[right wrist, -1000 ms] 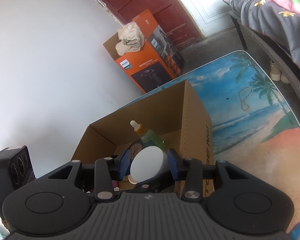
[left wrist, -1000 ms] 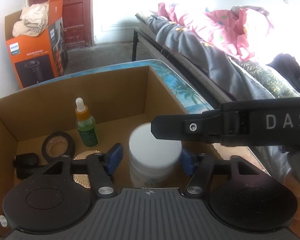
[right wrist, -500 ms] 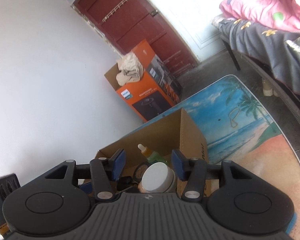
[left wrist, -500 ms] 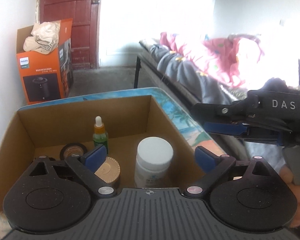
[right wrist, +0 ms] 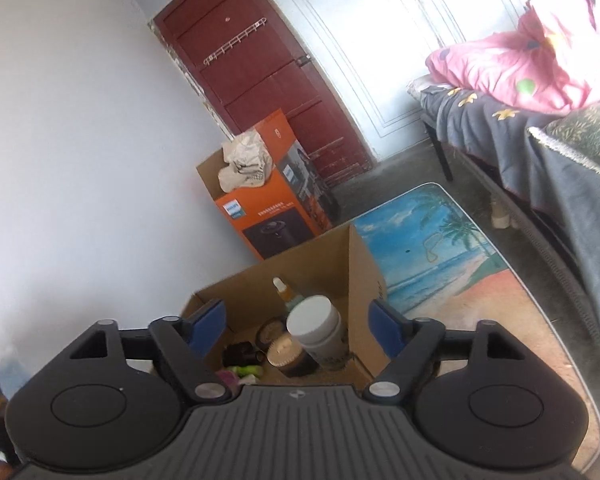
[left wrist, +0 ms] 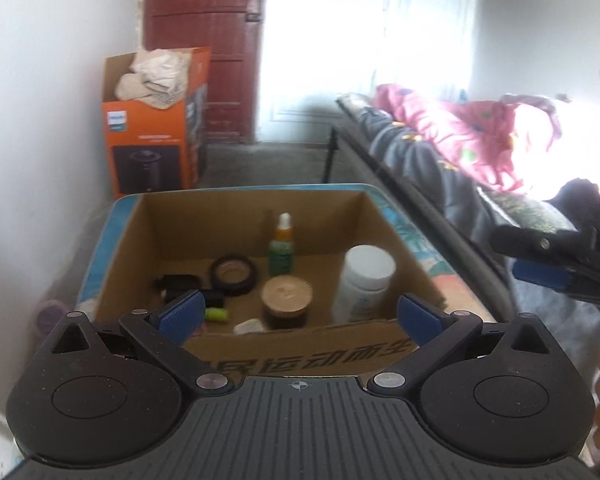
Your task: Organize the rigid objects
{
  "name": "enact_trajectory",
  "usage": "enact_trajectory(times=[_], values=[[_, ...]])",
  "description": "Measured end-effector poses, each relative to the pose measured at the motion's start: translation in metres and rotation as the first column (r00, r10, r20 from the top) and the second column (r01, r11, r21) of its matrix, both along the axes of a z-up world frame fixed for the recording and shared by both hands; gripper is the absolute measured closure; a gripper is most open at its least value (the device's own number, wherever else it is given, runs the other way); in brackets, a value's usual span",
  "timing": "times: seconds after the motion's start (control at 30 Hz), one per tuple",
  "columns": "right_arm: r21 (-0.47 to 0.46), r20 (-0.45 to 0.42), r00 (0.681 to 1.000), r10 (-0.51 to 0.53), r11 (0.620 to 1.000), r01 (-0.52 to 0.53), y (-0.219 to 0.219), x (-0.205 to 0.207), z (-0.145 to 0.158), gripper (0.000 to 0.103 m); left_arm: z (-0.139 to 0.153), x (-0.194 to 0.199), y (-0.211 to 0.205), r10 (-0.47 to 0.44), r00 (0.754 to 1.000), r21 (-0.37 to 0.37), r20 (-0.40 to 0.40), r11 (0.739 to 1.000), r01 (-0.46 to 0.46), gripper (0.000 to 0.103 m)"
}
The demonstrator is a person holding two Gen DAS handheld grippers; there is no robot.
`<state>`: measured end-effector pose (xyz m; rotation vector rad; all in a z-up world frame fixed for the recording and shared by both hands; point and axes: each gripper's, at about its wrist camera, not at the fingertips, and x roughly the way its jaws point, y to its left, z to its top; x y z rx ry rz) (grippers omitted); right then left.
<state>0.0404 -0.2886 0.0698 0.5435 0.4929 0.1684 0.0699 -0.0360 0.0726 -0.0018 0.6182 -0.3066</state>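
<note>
Left wrist view
Left gripper [left wrist: 298, 314]: jaws spread wide, nothing between them, held back from the box's near wall.
Box [left wrist: 300, 354]: open cardboard, on the beach-print table [left wrist: 456, 286], near its left edge.
White jar [left wrist: 365, 284]: upright at the box's right wall.
Dropper bottle [left wrist: 282, 246]: upright toward the back wall.
Tape roll [left wrist: 233, 275]: flat, left of the bottle.
Brown lid [left wrist: 286, 300]: round, between roll and jar, toward the near wall.
Small items: a black piece [left wrist: 178, 283] and a green bit [left wrist: 216, 313] near the left wall (too blurred to name).
Right gripper [left wrist: 548, 260]: at the right edge, beyond the box; its jaw state is not clear here.

Right wrist view
Right gripper [right wrist: 298, 326]: jaws released, wide apart, empty, above the box [right wrist: 364, 268].
White jar [right wrist: 316, 336]: standing inside by the box's right wall, between the fingers in view only (not touched).
Dropper bottle [right wrist: 285, 292]: behind the jar.
Table [right wrist: 452, 264]: stretches right of the box.
</note>
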Motion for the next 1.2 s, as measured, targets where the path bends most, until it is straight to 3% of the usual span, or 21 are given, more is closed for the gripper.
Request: enact_trajectory(times=[0.03,0.2,0.33,0.43,0.57,0.87,1.2], values=[[-0.026,-0.009,1.000,-0.002,1.000,0.002,0.005,-0.002,-0.001,0.009,-0.001,0.000,0.001,0.014,1.000,0.014,-0.005,1.000,-0.014,0.000],[-0.136,-0.036,0.999,0.002,0.991,-0.007,0.028,-0.010,-0.002,0.000,-0.007,0.002,0.011,0.105,0.994,0.087,-0.039,0.991,-0.102,0.000],[-0.209,-0.045,0.999,-0.011,0.978,0.001,0.045,-0.015,0.001,0.000,-0.012,0.002,0.020,0.119,0.990,0.049,-0.074,0.992,-0.116,0.000],[-0.273,-0.055,0.998,-0.027,0.962,0.012,0.057,-0.016,0.003,0.000,-0.017,0.004,0.022,0.095,0.991,0.079,-0.099,0.993,-0.088,0.000],[-0.345,-0.077,0.997,-0.017,0.939,-0.010,0.075,-0.013,0.000,0.000,-0.021,0.001,0.027,0.129,0.986,0.083,-0.102,0.989,-0.121,0.000],[-0.420,-0.155,0.988,-0.012,0.906,-0.055,0.102,0.006,-0.016,0.000,-0.023,0.001,0.036,0.154,0.983,0.104,-0.098,0.984,-0.144,0.000],[-0.427,-0.178,0.984,-0.016,0.902,-0.063,0.105,0.014,-0.022,0.000,-0.028,0.005,0.040,0.172,0.978,0.129,-0.121,0.979,-0.156,0.000]])
